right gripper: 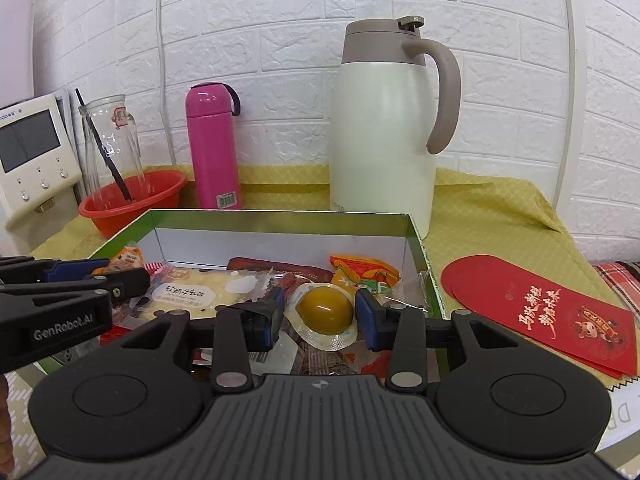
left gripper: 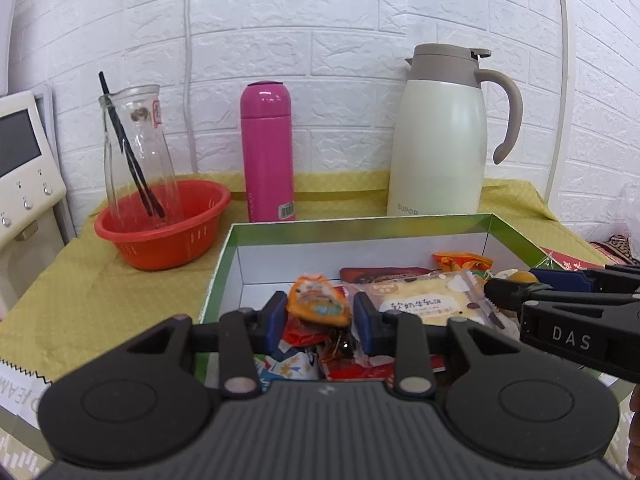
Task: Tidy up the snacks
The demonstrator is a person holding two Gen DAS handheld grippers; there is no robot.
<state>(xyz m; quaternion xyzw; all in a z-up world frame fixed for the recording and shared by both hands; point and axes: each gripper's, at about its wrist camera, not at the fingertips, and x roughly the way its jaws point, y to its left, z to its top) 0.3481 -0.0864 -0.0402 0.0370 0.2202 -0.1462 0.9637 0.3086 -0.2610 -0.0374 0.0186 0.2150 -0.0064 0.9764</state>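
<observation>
A green-rimmed white box (left gripper: 356, 222) (right gripper: 280, 216) holds several snack packets. My left gripper (left gripper: 320, 316) is open, its blue pads on either side of an orange snack packet (left gripper: 318, 300); contact cannot be told. A pale cake packet (left gripper: 424, 300) (right gripper: 204, 290) lies to its right. My right gripper (right gripper: 320, 316) is open around a round yellow jelly cup (right gripper: 326, 312) in the box. An orange wrapper (right gripper: 360, 272) lies behind it. The right gripper also shows in the left wrist view (left gripper: 512, 296), and the left gripper shows in the right wrist view (right gripper: 120, 276).
On the yellow cloth behind the box stand a cream thermos jug (left gripper: 440, 140) (right gripper: 384, 128), a pink bottle (left gripper: 267, 152) (right gripper: 214, 144) and a glass carafe (left gripper: 136, 152) in a red basket (left gripper: 160, 232). Red envelopes (right gripper: 552, 316) lie to the box's right. A white appliance (left gripper: 24, 168) stands at the left.
</observation>
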